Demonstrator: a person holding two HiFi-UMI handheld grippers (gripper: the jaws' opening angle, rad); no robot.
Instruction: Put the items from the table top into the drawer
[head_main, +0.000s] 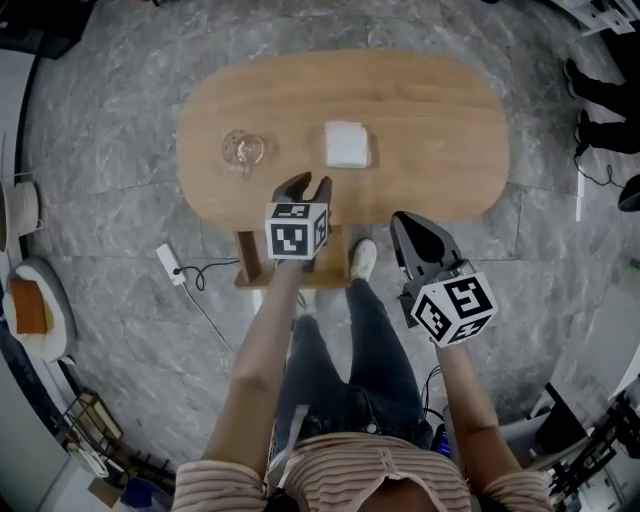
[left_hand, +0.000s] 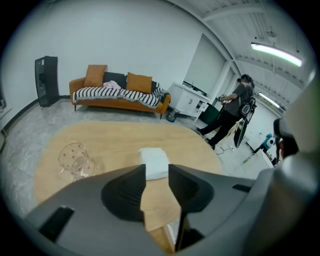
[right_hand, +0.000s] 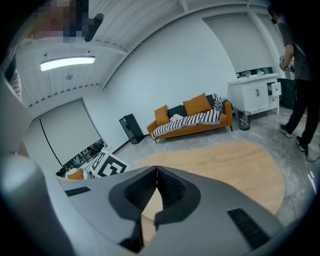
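Head view showed oval wooden table (head_main: 430, 110) bearing clear glass (head_main: 243, 150) and white folded cloth (head_main: 347, 144), left gripper (head_main: 303, 185) jaws stood apart, empty, right gripper (head_main: 408, 228) jaws pressed together, empty.

only a clear glass (head_main: 243, 150) and a folded white cloth (head_main: 347, 144) stood on the oval table (head_main: 440, 130), apart; its right half lay open.

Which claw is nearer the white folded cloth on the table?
Left. The left claw hovers over the table just short of the cloth. The right claw is by the table's near edge, farther off to the cloth's right.
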